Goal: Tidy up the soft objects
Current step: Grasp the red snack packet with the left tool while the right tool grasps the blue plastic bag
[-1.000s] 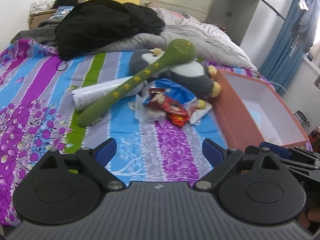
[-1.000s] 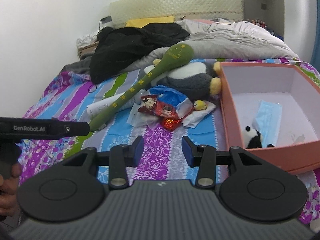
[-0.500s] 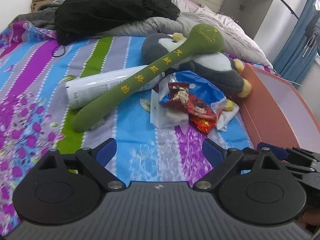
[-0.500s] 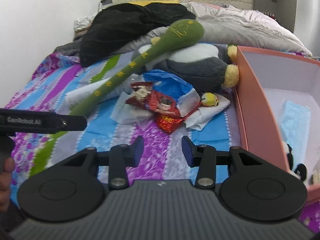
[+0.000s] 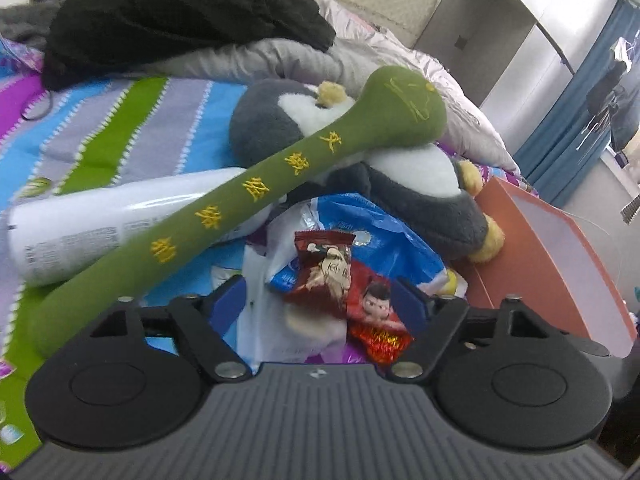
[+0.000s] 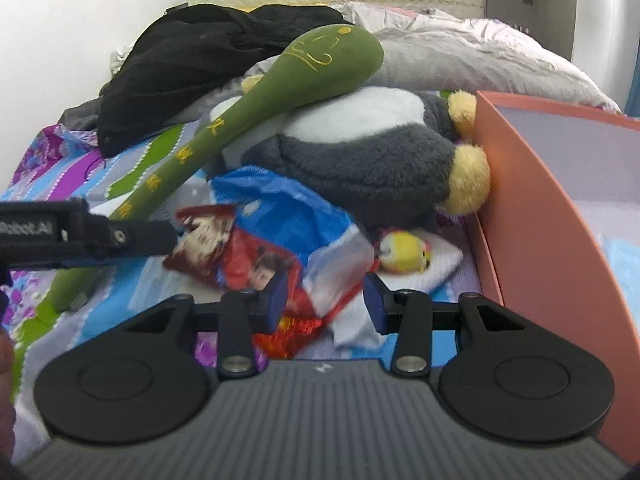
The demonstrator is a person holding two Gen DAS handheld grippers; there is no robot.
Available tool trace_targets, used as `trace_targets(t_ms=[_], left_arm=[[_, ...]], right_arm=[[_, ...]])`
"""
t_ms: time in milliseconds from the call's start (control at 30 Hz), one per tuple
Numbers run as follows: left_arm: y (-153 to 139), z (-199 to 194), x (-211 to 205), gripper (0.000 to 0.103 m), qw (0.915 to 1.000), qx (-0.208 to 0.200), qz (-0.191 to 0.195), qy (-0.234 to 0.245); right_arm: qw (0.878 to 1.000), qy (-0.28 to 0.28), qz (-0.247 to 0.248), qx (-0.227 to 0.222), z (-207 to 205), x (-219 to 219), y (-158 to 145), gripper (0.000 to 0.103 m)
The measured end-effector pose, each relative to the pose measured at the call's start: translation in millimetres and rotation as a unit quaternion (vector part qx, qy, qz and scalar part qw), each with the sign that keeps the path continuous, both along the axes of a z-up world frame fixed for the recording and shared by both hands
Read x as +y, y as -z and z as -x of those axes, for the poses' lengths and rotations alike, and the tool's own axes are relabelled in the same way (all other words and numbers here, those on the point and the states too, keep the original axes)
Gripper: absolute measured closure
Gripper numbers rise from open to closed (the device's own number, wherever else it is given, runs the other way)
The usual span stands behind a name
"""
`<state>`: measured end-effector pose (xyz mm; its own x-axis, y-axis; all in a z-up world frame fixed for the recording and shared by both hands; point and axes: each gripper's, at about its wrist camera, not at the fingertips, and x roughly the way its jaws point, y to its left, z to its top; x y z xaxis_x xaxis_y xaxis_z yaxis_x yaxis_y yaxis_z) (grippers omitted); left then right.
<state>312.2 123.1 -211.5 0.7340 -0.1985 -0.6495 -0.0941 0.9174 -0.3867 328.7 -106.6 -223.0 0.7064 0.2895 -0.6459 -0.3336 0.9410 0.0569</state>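
We see our left gripper (image 5: 320,304) closing a bit, its jaws apart around the red snack packet (image 5: 326,276), not pressing it. Our right gripper (image 6: 326,300) sits half open, gripping nothing. The packet lies beside the penguin plush (image 5: 400,184).

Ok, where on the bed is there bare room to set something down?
Bare striped sheet lies between the black clothes and the white tube. The orange box shows open floor beyond the blue mask. Crowded: snack packets, blue bag, penguin plush and green plush stick overlap.
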Motion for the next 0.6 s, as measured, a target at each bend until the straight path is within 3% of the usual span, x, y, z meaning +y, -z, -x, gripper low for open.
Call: trace_targets(t_ms=[100,367,500,600], left_arm=[[6.6,-15.9,2.0,0.036,0.9999,0.004,0.008,0.009],[18.3,-37.4,-0.3,0.039,0.9991,0.009,0.019,0.038],[27.1,-43.8,-7.0,0.059,0.9987,0.023,0.01,0.045],[33.3,-46.7,-8.0,0.061,0.9986,0.034,0.009,0.039]], right_arm=[[1.0,0.005,0.003,-0.004,-11.3,4.0,3.4,0.058],[1.0,0.014,0.017,-0.008,-33.6,8.8,14.5,0.058],[1.0,0.009,0.029,-0.009,-38.8,9.6,18.0,0.058],[0.999,-0.003,0.035,-0.012,-42.6,13.5,19.9,0.056]])
